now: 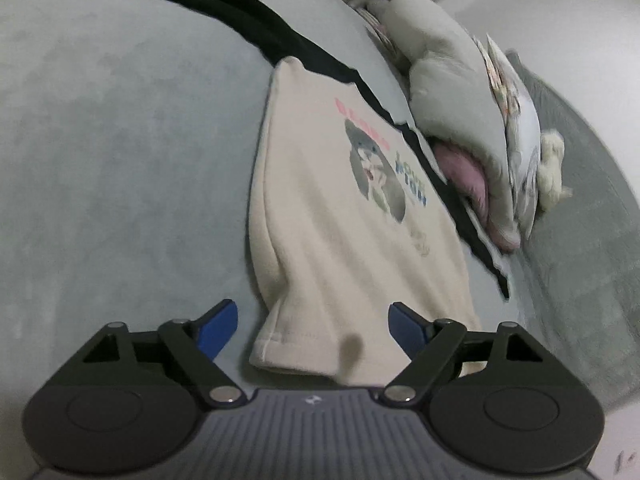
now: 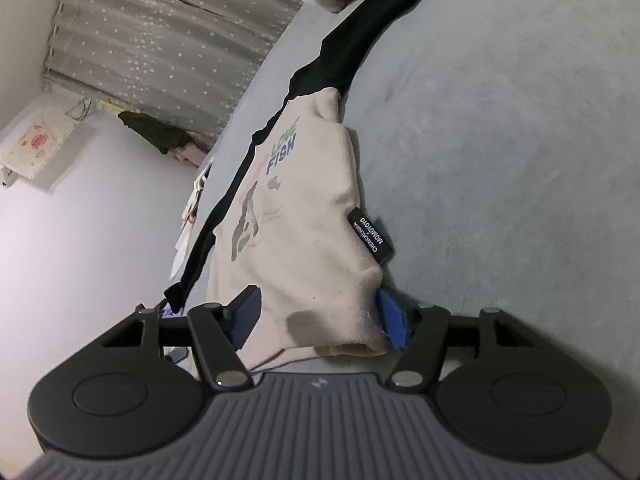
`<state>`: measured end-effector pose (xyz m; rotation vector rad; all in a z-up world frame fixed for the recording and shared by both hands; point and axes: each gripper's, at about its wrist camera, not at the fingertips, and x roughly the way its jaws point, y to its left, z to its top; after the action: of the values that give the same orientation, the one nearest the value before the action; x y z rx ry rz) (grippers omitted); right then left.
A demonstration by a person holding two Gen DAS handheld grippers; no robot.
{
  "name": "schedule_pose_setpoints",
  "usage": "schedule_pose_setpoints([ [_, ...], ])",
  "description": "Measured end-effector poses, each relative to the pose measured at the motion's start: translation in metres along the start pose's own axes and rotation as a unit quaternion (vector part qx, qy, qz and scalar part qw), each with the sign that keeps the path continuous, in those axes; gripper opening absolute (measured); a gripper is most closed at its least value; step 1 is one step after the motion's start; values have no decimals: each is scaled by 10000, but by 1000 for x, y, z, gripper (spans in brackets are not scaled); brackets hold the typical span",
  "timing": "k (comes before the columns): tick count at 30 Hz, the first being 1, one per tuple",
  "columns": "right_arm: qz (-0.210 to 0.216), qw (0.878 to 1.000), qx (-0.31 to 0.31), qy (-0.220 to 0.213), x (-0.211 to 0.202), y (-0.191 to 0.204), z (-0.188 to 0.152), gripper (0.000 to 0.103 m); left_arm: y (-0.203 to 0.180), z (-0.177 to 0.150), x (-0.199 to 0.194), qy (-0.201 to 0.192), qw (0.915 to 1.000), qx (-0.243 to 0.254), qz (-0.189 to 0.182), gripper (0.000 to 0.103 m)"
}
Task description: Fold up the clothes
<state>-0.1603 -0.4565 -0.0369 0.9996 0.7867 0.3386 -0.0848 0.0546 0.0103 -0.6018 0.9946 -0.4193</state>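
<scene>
A cream T-shirt with a dog print lies folded lengthwise on the grey-blue bed. My left gripper is open over its near hem: the left pad is off the cloth and the right pad is over it. In the right wrist view the same T-shirt shows a black label. Its near end is bunched between the blue pads of my right gripper, and both pads touch the cloth.
A black garment lies stretched along the far side of the shirt. Pillows and bunched bedding are piled beyond it. A star-patterned curtain and a white wall stand past the bed edge.
</scene>
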Motion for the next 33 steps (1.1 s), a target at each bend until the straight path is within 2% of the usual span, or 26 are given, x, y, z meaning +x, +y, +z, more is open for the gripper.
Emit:
schedule_pose_setpoints([
  [3, -49, 10000, 8, 40, -1, -3, 0, 60, -2, 0, 2, 41, 10000, 10, 65, 81],
  [5, -112, 9999, -32, 63, 1, -3, 0, 59, -6, 2, 5, 65, 9999, -12, 128, 86],
  [9, -95, 9999, -51, 83, 6, 0, -1, 60, -20, -1, 10, 3, 9992, 295, 267, 88],
  [12, -52, 9999, -83, 89, 7, 0, -2, 60, -20, -2, 9, -80, 9999, 147, 33, 74],
  [13, -53, 9999, -87, 83, 6, -1, -3, 55, -18, -1, 9, -82, 9999, 63, -68, 60],
  [14, -69, 9999, -85, 78, 6, -2, -3, 41, -15, -1, 10, -100, 9999, -34, -99, 47],
  [15, -130, 9999, -66, 81, 6, -5, -3, 32, -11, -1, 11, -148, 9997, -195, -99, 39],
  [16, -202, 9997, -86, 86, 6, -6, -4, 15, -6, -2, 12, -196, 9993, -328, -57, 23],
  [17, -265, 9995, -143, 89, 6, -6, -4, 14, -2, -3, 12, -236, 9987, -457, -26, 18],
  [19, -389, 9989, -257, 96, 5, -5, -5, 14, 1, -5, 11, -334, 9977, -598, -19, 14],
  [24, -467, 9981, -396, 16, 3, 1, -6, 13, -7, -11, 0, -686, 9961, -549, -23, 9],
  [26, -428, 9973, -594, -84, 0, 10, -5, 13, -11, -12, -19, -1113, 9907, -695, -351, 9],
  [30, -166, 9904, -1339, -310, -12, 41, -7, 12, -21, -16, -49, -1780, 9768, -648, -993, 9],
  [33, -93, 9850, -1652, -497, -19, 56, -9, 12, -14, -16, -55, -1944, 9702, -943, -1095, 8],
])
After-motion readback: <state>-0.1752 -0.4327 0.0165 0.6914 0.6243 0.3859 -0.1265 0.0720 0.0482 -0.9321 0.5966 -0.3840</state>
